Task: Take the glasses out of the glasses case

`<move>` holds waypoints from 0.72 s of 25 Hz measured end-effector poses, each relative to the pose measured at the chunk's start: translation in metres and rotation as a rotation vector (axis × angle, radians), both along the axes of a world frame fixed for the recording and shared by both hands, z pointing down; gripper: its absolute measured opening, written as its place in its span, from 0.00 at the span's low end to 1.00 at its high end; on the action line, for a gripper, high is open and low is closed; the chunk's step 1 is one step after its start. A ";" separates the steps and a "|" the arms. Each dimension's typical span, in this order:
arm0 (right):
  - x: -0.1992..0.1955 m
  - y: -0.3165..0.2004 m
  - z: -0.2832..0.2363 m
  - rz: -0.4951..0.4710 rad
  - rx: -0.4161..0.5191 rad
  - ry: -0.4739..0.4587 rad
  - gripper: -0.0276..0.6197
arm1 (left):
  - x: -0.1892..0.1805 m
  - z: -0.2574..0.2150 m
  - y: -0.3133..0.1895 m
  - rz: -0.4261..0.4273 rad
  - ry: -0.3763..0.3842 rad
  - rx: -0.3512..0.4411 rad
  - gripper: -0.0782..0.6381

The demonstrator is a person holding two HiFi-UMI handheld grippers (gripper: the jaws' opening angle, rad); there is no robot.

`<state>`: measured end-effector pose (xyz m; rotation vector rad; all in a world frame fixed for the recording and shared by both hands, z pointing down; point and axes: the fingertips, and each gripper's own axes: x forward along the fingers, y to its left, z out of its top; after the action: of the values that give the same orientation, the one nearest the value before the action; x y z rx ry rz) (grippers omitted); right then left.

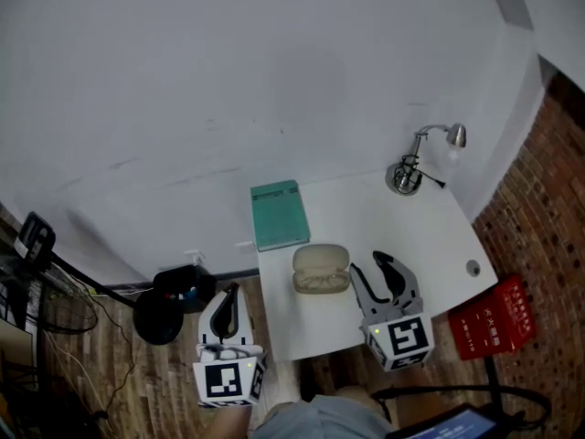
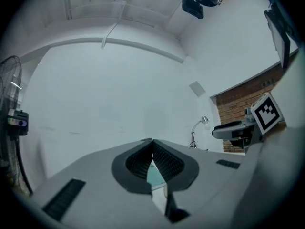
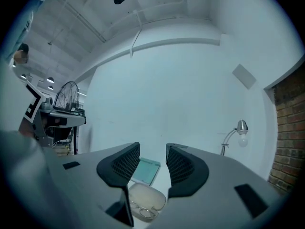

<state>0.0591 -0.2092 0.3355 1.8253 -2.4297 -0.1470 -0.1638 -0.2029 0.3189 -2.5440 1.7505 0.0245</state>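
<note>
An open beige glasses case (image 1: 321, 262) lies near the front of the white table (image 1: 402, 231), with the glasses (image 1: 322, 283) resting in its near half. My right gripper (image 1: 368, 263) hovers just right of the case, jaws open and nothing between them. The right gripper view looks over the case (image 3: 147, 197) and glasses (image 3: 141, 213), which show low down between the open jaws of the gripper (image 3: 153, 147). My left gripper (image 1: 229, 291) is off the table's left edge, over the wooden floor. In its own view the left gripper (image 2: 152, 141) has its tips together, with nothing in them.
A teal book (image 1: 279, 213) lies behind the case. A small silver desk lamp (image 1: 409, 172) stands at the table's far right corner. On the floor are a black fan base (image 1: 169, 305) to the left and a red box (image 1: 489, 318) to the right. A white wall rises behind.
</note>
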 end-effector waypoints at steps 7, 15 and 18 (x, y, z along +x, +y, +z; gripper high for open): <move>0.004 -0.022 0.002 -0.032 -0.002 0.010 0.33 | 0.018 0.017 -0.021 0.019 -0.023 -0.047 0.12; 0.014 -0.055 0.034 -0.114 -0.088 0.036 0.33 | 0.039 0.025 -0.048 -0.005 -0.021 -0.066 0.12; 0.015 -0.063 0.054 -0.154 -0.147 0.046 0.33 | 0.044 0.034 -0.055 -0.022 -0.017 -0.100 0.12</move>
<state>0.0740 -0.2726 0.3895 1.5579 -2.4760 -0.0210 -0.1193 -0.2581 0.3534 -2.5835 1.8179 -0.0877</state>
